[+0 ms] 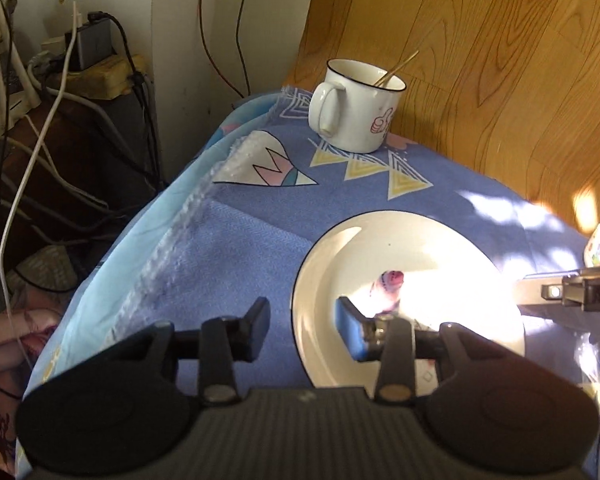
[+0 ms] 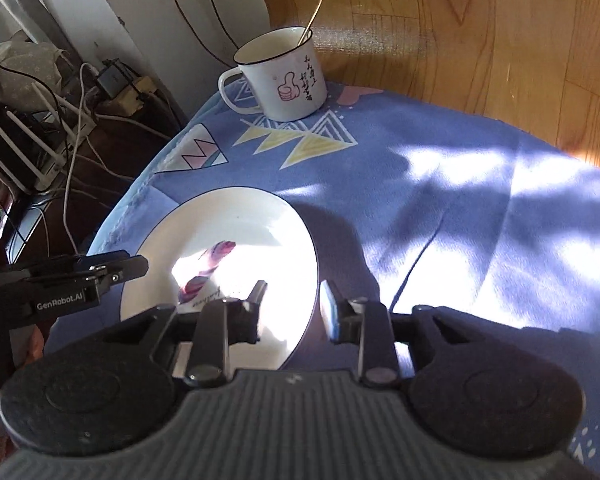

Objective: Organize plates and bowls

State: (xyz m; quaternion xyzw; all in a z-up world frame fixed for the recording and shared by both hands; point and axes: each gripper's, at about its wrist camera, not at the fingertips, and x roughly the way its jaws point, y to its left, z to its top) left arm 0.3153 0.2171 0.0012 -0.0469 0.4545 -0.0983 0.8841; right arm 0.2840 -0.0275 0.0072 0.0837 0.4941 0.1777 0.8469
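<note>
- A white plate [image 1: 412, 264] with a thin dark rim and a pink-and-purple feather print is being shown lying flat on a blue cloth [image 1: 240, 248] with triangle patterns; strong sunlight is washing out much of its face.
- The plate is being seen near the cloth's left edge, in front of a white mug [image 1: 354, 106] with a thumbs-up print, which is standing well apart from it at the far corner with a thin metal handle [image 2: 312, 20] leaning inside.
- The left tool [image 1: 302, 330] is being held tilted down over the plate's left rim, its jaws parted, one finger outside the rim and the other above the plate's face; nothing is being gripped.
- The right tool [image 2: 292, 306] is being held likewise over the plate's right rim, jaws apart, the rim passing between the fingers without visible pressure from the pads.
- Each tool is being caught at the margin of the other's view, on opposite sides of the plate.
- The cloth-covered surface is dropping off at the left to a clutter of cables [image 1: 40, 140] and a power strip [image 1: 100, 76], and beyond the mug to a wooden floor [image 1: 500, 60].
- Open cloth in patchy sunlight is being left to the right of the plate.
</note>
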